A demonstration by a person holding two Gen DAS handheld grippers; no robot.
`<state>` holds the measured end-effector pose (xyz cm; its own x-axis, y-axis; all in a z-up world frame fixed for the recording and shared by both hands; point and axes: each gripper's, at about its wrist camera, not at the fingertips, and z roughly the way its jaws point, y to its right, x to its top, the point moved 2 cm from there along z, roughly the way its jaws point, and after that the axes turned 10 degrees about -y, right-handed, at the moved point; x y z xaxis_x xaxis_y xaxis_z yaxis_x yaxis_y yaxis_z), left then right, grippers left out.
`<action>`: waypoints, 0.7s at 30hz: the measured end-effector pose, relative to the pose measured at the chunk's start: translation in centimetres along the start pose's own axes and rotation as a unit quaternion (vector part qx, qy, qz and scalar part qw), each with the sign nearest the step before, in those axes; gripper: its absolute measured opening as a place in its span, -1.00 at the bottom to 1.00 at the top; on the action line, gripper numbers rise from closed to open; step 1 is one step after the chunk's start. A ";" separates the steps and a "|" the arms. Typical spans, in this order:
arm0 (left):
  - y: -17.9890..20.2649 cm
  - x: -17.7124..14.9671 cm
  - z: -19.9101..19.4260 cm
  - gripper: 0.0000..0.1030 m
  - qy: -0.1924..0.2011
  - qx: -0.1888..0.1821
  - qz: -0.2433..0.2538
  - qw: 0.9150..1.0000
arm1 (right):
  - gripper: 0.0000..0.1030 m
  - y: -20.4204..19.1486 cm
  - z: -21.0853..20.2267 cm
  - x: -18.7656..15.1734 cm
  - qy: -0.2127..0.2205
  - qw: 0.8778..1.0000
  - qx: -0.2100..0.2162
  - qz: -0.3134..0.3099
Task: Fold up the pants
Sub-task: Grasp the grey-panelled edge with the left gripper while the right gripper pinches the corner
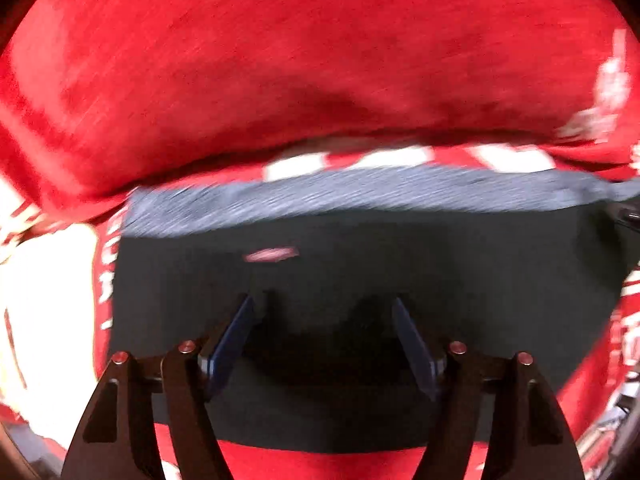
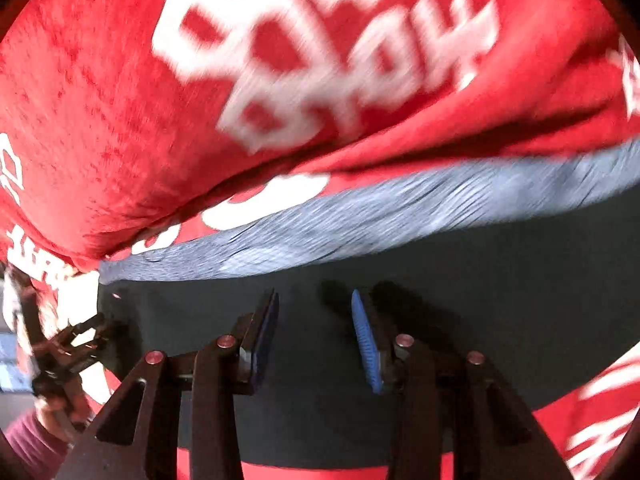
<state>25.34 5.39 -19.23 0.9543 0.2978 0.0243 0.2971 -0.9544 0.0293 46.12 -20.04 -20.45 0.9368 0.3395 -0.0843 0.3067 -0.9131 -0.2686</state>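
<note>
Dark pants (image 1: 400, 248) lie flat on a red cloth, with a grey ribbed band (image 1: 360, 192) along their far edge and a small pink label (image 1: 272, 255) on the fabric. My left gripper (image 1: 323, 300) hovers over them, open, nothing between its blue pads. In the right wrist view the same pants (image 2: 500, 280) and grey band (image 2: 400, 216) fill the lower half. My right gripper (image 2: 314, 294) stands open above the dark fabric, its jaws narrower than the left's, holding nothing. The left gripper (image 2: 86, 336) shows blurred at the pants' left edge.
A red cloth with large white lettering (image 2: 100, 100) covers the surface under and beyond the pants, bunched into a fold behind the grey band (image 1: 280, 60). A hand in a purple sleeve (image 2: 28, 436) holds the left gripper. Both views are motion-blurred.
</note>
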 end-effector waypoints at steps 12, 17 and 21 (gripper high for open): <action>16.9 3.8 -1.9 0.43 0.012 -0.079 0.064 0.995 | -0.16 5.9 -4.7 1.0 0.002 0.999 -0.037 -0.008; 22.0 6.3 -0.8 0.43 0.023 -0.070 0.112 0.991 | -0.16 14.3 -9.3 1.1 0.043 0.991 -0.115 0.055; 25.4 7.2 2.0 0.43 0.000 -0.062 0.099 0.993 | -0.04 19.7 -10.9 2.0 0.056 0.982 -0.161 0.088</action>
<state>39.82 -16.70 -20.27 0.9936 0.1048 0.0410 0.0978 -0.9843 0.1472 55.90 -39.82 -15.42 0.9871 0.1598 0.0080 0.1591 -0.9855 0.0585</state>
